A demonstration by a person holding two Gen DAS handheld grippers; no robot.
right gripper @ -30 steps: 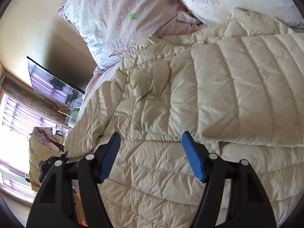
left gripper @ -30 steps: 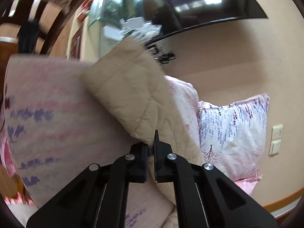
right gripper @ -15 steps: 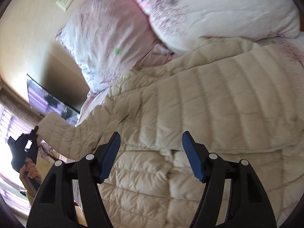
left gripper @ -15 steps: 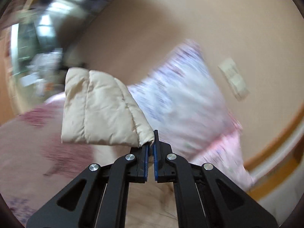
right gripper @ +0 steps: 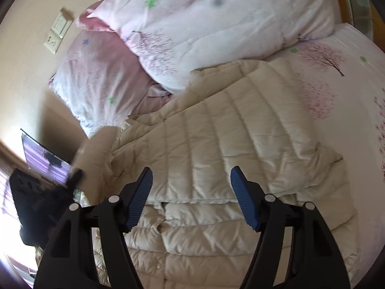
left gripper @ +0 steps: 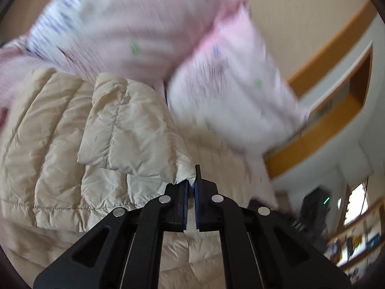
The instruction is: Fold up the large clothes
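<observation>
Left gripper [left gripper: 190, 187] fingers pinch the sleeve [left gripper: 134, 125] over the jacket [right gripper: 216, 149] on the bed [right gripper: 336, 77]. Right gripper [right gripper: 191, 187] open, hovering. Lay sleeve flat across, then release.

right gripper [right gripper: 191, 187] jaws wide apart, above cream quilted jacket [right gripper: 228, 144] spread on floral bedsheet [right gripper: 336, 72]. two pillows [right gripper: 216, 24] upper frame. wall socket [right gripper: 57, 33] upper left.
</observation>
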